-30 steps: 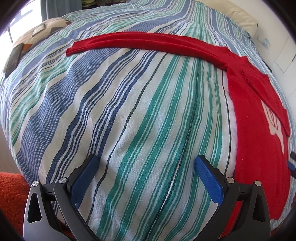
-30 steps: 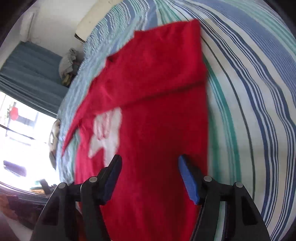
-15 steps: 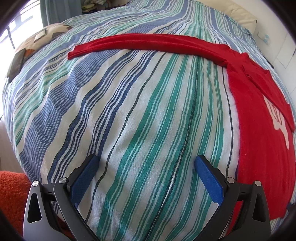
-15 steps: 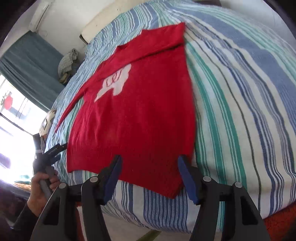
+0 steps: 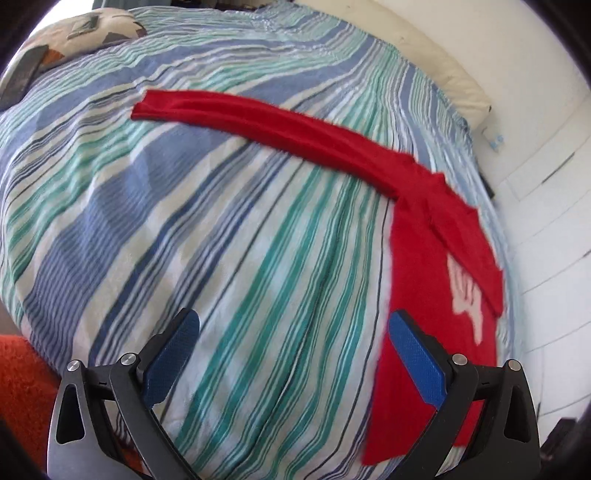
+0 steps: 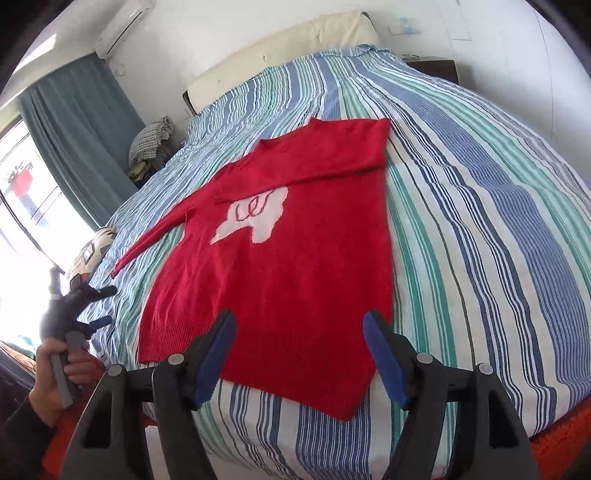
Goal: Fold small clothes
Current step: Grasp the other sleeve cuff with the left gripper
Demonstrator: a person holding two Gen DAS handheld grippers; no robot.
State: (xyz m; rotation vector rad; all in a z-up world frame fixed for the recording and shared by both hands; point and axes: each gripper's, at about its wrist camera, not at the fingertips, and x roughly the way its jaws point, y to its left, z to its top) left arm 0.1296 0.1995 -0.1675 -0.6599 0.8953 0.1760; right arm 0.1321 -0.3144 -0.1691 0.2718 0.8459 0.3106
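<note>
**Red knit sweater laid flat on a striped bed, both tools held clear**

A cream headboard point(image 6: 280, 51) and teal curtain point(image 6: 77, 136) border the bed point(image 6: 480, 221); a patterned pillow point(image 5: 85, 33) lies at its far corner. Nothing covers the sweater point(image 6: 288, 280), a soft red knit with a white motif, one sleeve folded across the chest, the other stretched over the blue-green stripes. The right tool point(image 6: 299, 354), jaws apart and just widened, hovers at the hem near the bed's foot edge. The left tool point(image 5: 291, 362), jaws apart and empty, hangs beside the sweater's side.
</note>
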